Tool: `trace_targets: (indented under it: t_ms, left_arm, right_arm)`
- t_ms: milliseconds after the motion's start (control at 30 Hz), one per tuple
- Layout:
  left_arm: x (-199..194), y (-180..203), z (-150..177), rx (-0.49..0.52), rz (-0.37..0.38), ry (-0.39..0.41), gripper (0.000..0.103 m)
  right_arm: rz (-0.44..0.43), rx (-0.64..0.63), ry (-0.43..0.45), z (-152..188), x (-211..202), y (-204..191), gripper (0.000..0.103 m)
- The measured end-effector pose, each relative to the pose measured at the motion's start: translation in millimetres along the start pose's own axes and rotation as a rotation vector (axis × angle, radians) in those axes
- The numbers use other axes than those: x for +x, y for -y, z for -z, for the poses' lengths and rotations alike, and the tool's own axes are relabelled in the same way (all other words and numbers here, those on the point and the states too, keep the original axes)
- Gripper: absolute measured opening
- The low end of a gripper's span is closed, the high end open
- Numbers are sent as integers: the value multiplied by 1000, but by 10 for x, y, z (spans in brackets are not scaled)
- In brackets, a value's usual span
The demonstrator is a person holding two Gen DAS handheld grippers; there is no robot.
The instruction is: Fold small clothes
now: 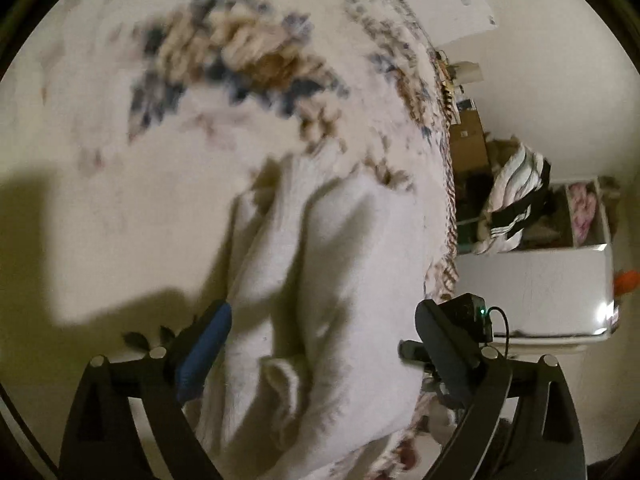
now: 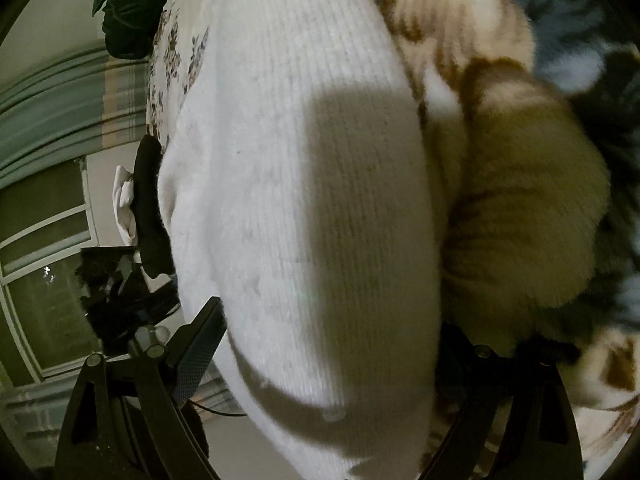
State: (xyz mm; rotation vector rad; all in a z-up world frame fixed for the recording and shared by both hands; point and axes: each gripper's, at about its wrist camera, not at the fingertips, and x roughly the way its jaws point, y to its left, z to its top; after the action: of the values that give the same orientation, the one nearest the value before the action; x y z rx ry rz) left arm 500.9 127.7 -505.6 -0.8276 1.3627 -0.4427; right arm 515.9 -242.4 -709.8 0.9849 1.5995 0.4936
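White ribbed knit, a small sweater (image 1: 320, 280), lies rumpled on a cream bedspread (image 1: 120, 160) printed with blue and tan flowers, close to the bed's edge. Folds run lengthwise through it, and a cuff-like end curls up near the bottom of the left wrist view. The left gripper (image 1: 324, 332) stands wide open over the garment; the cloth runs between its two fingers, the blue pad (image 1: 206, 344) to one side and the dark pad (image 1: 444, 348) to the other, and neither presses on it. In the right wrist view the sweater (image 2: 288, 200) fills the middle of the frame and bulges across the right gripper (image 2: 320, 340); only one of its fingers (image 2: 198, 354) shows, the other is covered by the knit, so I cannot tell whether it grips. Beyond the bed edge sit a white storage box (image 1: 536, 280) with striped clothing (image 1: 516, 200) heaped on it, and a window (image 2: 44, 272) under a striped curtain (image 2: 60, 100).
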Motion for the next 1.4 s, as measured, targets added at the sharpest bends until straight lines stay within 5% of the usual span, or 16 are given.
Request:
trace_targets:
  t_ms: [67,300,500,567,667,767,1100,1400]
  left_arm:
    - [205,-109,-9,-64,48,-56,97]
    - [687,-106,-7,-8,5,-150,100]
    - [689,-39,19,3,16,-123,100]
    - [678,60,81,56,39,-118,91]
    - [613,155,136,98,41,-99,70]
    - [517,184,165,105,52,-78,58]
    - [208,621,284,161,57,-32,54]
    - [-911,894,107,172,112,111,54]
  right_arm:
    - [-8,7,0,-20,19,4,99]
    - [-1,4,-13,-80,74,-19,103]
    - [-36,41,-33,-151,107,73,103]
    - [-73,50,-12,-162,99,79,103]
    - [-68,23,33,-110,96,25,57]
    - [-81,21,81,-21,32,9,47]
    - [-18,-88,104,246,-259,-619,42]
    - [-19,-222,106,508,-518,-1885,42]
